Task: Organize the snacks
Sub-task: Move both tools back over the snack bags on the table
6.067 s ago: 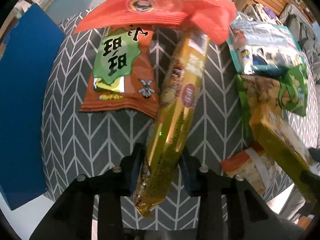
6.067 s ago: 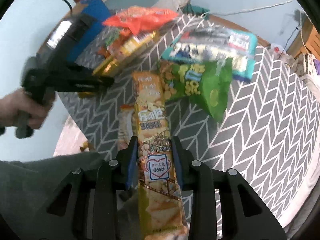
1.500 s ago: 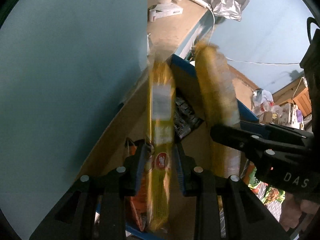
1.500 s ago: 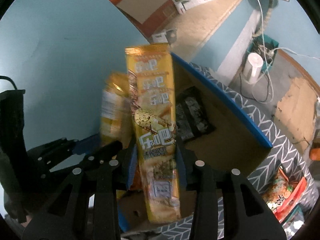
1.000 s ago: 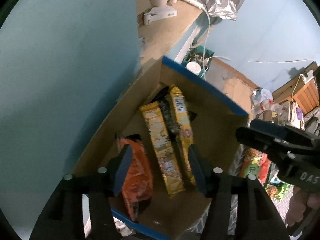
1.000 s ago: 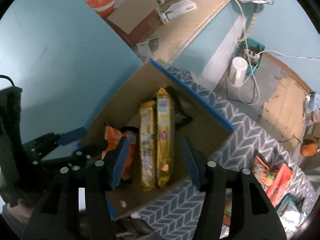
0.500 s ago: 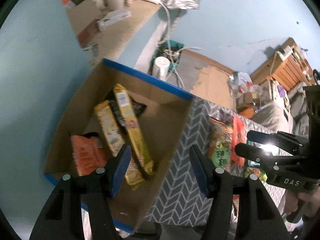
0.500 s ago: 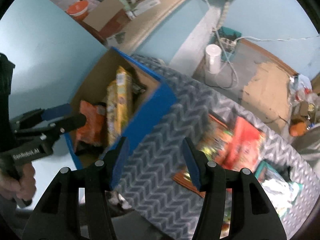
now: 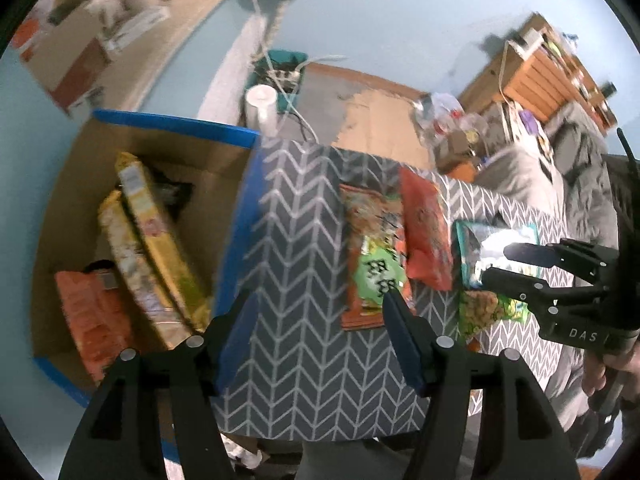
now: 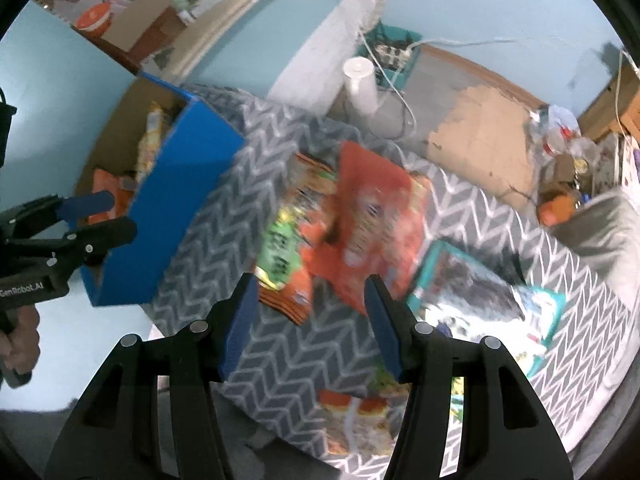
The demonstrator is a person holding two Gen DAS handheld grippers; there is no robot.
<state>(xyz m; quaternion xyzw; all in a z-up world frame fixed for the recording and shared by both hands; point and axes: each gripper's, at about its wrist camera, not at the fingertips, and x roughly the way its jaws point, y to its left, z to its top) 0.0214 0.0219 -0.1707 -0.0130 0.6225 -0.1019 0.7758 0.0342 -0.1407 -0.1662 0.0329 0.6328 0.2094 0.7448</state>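
Left wrist view: the left gripper hangs empty, jaws opening, beside the blue box. The right gripper gapes empty over the orange packet.

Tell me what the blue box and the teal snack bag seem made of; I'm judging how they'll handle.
The blue box looks like cardboard: matte brown inner walls, blue outside and rim. The teal snack bag looks like glossy plastic or foil film, judging by its bright glare, though blur leaves that open.
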